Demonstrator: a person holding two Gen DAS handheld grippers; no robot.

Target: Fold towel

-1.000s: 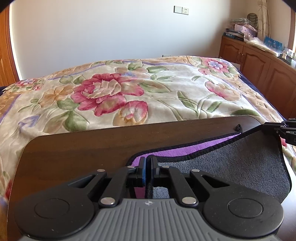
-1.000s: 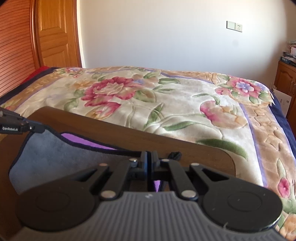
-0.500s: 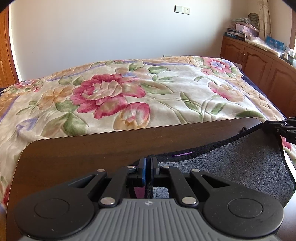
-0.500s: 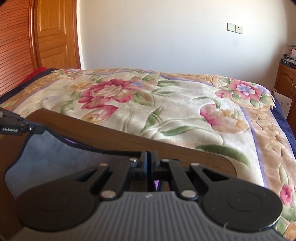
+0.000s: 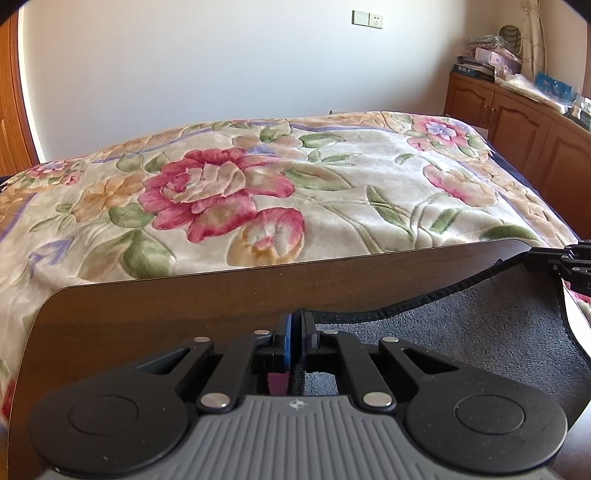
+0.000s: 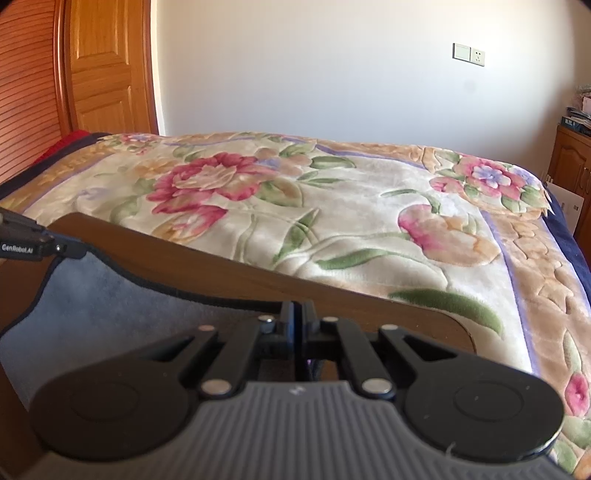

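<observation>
Dark wood table (image 5: 184,306) underneath; left gripper (image 5: 294,332) and right gripper (image 6: 297,321) are both pinched tight on the grey towel's (image 5: 461,332) hem, stretched sideways between them, with the floral bed (image 5: 258,192) straight ahead.

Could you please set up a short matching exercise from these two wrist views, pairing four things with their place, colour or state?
Things:
1. towel
2. left gripper
3. wooden table
4. wall socket

Descriptions:
A. dark brown, in front of the floral bed
B. on the white wall, above the bed
C. grey pile with a black border, held by two corners
D. shut on a towel corner

Pairs: 1-C, 2-D, 3-A, 4-B

The right gripper is likewise shut on the other corner.
</observation>
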